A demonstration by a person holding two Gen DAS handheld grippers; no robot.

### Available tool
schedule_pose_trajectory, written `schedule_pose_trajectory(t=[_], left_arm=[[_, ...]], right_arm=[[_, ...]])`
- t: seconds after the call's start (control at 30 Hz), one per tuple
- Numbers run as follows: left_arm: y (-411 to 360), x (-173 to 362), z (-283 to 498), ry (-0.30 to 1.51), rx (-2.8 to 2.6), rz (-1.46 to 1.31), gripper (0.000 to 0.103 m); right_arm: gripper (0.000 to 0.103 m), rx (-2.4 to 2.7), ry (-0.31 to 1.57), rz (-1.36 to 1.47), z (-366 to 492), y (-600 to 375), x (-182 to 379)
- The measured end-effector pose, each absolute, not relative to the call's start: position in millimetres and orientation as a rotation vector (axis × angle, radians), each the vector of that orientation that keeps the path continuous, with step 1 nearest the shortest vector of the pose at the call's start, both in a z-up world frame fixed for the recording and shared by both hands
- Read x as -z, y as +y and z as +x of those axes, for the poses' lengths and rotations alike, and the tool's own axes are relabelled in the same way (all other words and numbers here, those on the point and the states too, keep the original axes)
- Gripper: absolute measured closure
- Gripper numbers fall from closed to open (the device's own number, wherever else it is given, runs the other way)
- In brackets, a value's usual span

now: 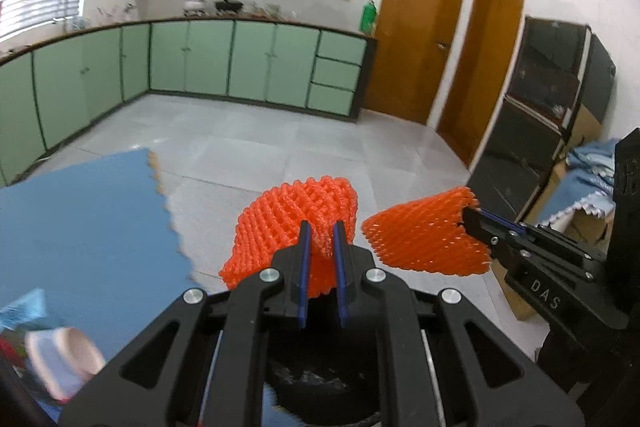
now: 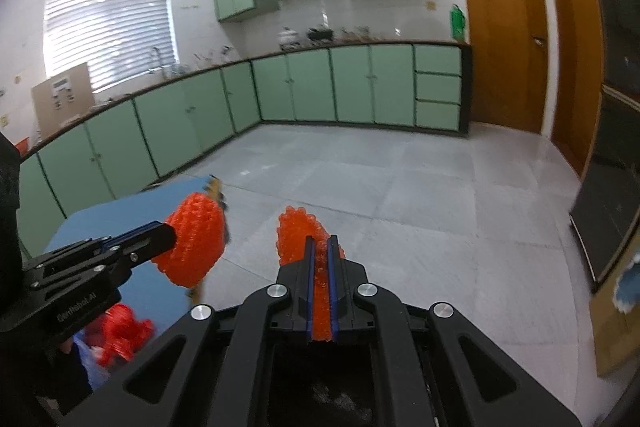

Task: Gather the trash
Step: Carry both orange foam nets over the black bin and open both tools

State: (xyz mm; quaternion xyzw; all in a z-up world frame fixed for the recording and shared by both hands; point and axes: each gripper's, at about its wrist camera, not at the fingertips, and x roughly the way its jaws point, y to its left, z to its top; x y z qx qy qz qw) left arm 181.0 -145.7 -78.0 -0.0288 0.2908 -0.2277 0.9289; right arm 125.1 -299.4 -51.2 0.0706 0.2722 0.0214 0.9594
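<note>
1. Left gripper [image 1: 322, 227], left wrist view: fingers narrow, pinched on an orange foam net [image 1: 296, 215] at lower centre of frame. The net bulges up and to the left of the fingers, clear of the floor.
2. Right gripper [image 1: 466, 223], same view: comes in from the right edge, fingers closed on a second foam net [image 1: 424, 239], which fans out to the left of the tips. The two nets sit near each other but apart — a strip of floor shows between them.
3. Right wrist view: right gripper [image 2: 321, 241] at lower centre, second net [image 2: 296, 227] squeezed flat between the blue pads and sticking out above the tips.
4. Same view: left gripper [image 2: 170, 233] at middle left, its net [image 2: 194, 243] bunched at the finger ends.
5. Blue table [image 1: 80, 219] fills the left of the left wrist view; its edge is jagged. Both nets are held past that edge, over grey floor tiles [image 1: 280, 143].
6. More orange netting [image 2: 120, 331] lies at lower left of the right wrist view, blurred — whether it rests on the table or in something I cannot tell.
7. Background: green cabinets [image 2: 320, 87] along the far wall, brown doors [image 1: 416, 31] at upper right.
</note>
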Motion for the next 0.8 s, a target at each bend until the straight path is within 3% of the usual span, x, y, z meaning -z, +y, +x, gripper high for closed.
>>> schedule_pose_trajectory(t=[0.37, 0.47, 0.53, 0.57, 0.7, 0.8], left_arm=[[-177, 140, 207, 0.790, 0.484, -0.027, 0.085], [-176, 145, 211, 0.810, 0.480, -0.023, 0.068], [-170, 143, 211, 0.810, 0.474, -0.021, 0.066], [-171, 142, 212, 0.808, 0.469, -0.019, 0.065], [-161, 130, 208, 0.782, 0.439, -0.039, 0.053], [-150, 118, 202, 0.753, 0.413, -0.039, 0.044]], right_arm=[[0.097, -0.010, 0.730, 0.198, 146, -344, 135], [0.094, -0.018, 0.780, 0.224, 154, -349, 153], [0.094, -0.021, 0.802, 0.228, 155, -348, 160], [0.091, -0.023, 0.808, 0.229, 156, -347, 161], [0.047, 0.001, 0.804, 0.235, 152, -341, 155], [0.032, 0.021, 0.776, 0.221, 144, -335, 141]])
